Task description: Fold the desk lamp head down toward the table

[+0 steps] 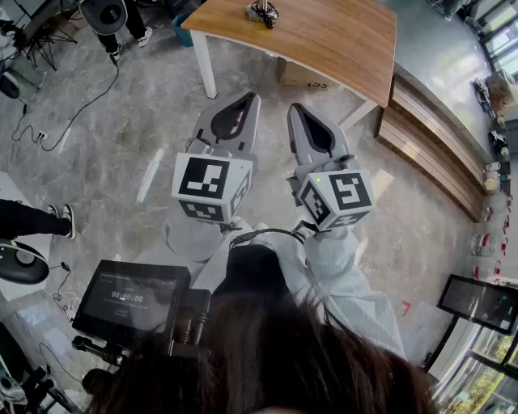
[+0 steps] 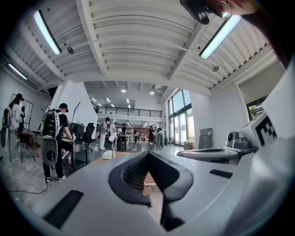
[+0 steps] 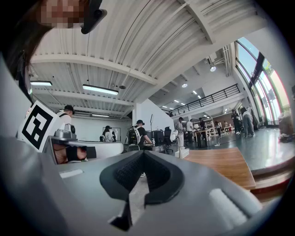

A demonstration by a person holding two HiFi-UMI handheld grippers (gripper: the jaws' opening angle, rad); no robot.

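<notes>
The desk lamp (image 1: 263, 11) stands near the far edge of a wooden table (image 1: 324, 44) at the top of the head view; only its lower part shows there. In the right gripper view a white lamp (image 3: 179, 144) rises upright from the wooden table (image 3: 221, 163). My left gripper (image 1: 247, 99) and right gripper (image 1: 294, 109) are held side by side over the floor, well short of the table. Both point level toward it. The left gripper (image 2: 148, 154) has its jaws together with nothing between them, and so does the right gripper (image 3: 143, 154).
A cardboard box (image 1: 303, 77) sits under the table. Wooden steps (image 1: 429, 154) run along the right. A screen on a stand (image 1: 129, 299) is near my left side, with cables on the floor (image 1: 73, 121). A person's feet (image 1: 61, 218) show at the left edge.
</notes>
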